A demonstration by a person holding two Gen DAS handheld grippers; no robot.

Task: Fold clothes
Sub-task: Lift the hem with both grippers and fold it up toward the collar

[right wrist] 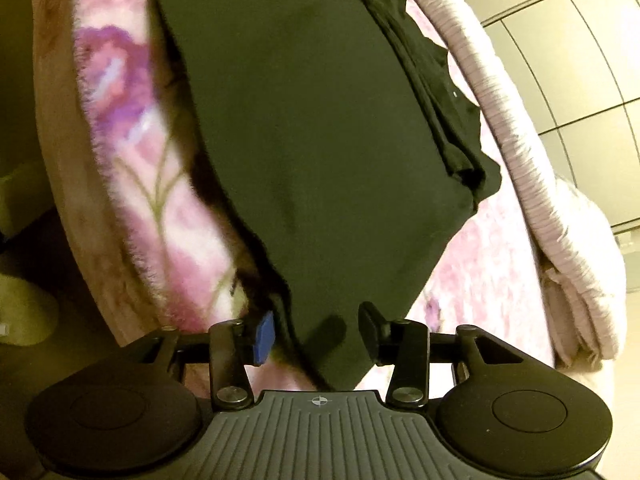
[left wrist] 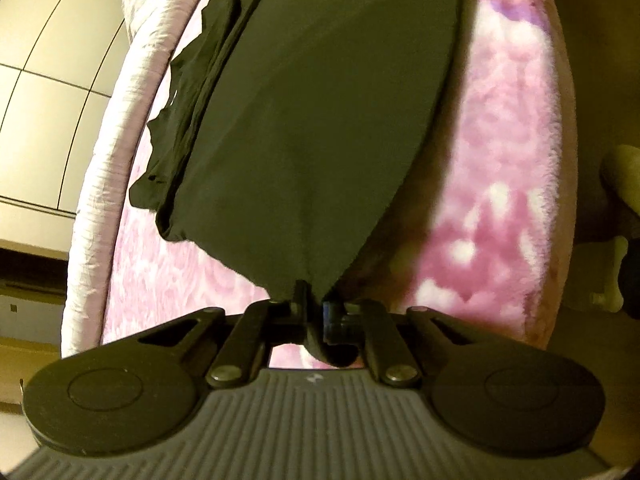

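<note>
A corner of the dark garment (left wrist: 312, 120) is pinched between the closed left tongs (left wrist: 314, 304). The right tongs (right wrist: 316, 334) are spread wide, with the garment's other corner hanging between their fingers, ungripped. The garment is draped over the pink floral blanket (left wrist: 500, 200) on the bed, beside the pale quilt (right wrist: 532, 152) at the far edge.

Matt dark cloth garment (left wrist: 312, 100) on fuzzy pink blanket (left wrist: 492, 216).
</note>
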